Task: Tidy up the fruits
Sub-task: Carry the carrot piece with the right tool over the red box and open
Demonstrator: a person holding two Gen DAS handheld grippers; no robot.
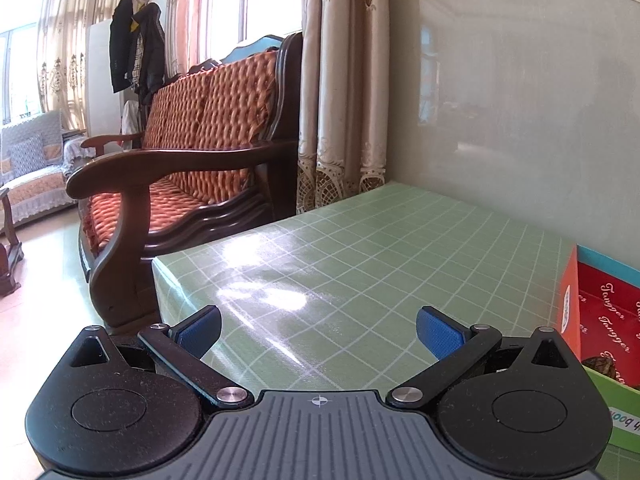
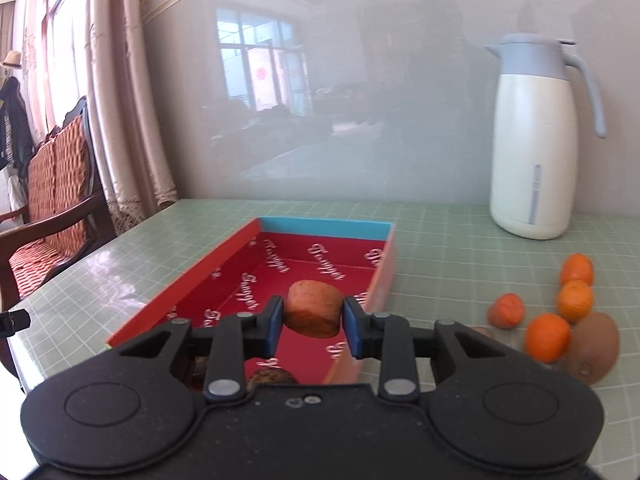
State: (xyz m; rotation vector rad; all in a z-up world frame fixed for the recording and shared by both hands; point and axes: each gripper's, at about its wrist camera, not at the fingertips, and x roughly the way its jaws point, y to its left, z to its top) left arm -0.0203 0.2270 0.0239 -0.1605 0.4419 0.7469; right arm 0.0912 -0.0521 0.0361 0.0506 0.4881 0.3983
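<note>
My right gripper (image 2: 313, 314) is shut on a brownish-orange fruit (image 2: 313, 307) and holds it above the open red-lined box (image 2: 224, 268). A dark brown fruit (image 2: 270, 378) lies in the box's near end, partly hidden by the gripper body. To the right on the table lie three mandarins (image 2: 547, 337), (image 2: 575, 301), (image 2: 576, 269), a smaller reddish-orange fruit (image 2: 506, 310) and a kiwi (image 2: 594, 347). My left gripper (image 1: 318, 330) stands open over bare tablecloth, nothing between its blue pads. In the left wrist view the box (image 1: 608, 312) is at the right edge with a brown fruit (image 1: 602, 368) inside.
A white and blue thermos jug (image 2: 534, 140) stands at the back right against the glossy wall. The green checked tablecloth (image 1: 360, 248) ends at a left edge beside a wooden sofa (image 1: 192, 152) with orange cushions. Curtains (image 1: 340, 80) hang behind the table corner.
</note>
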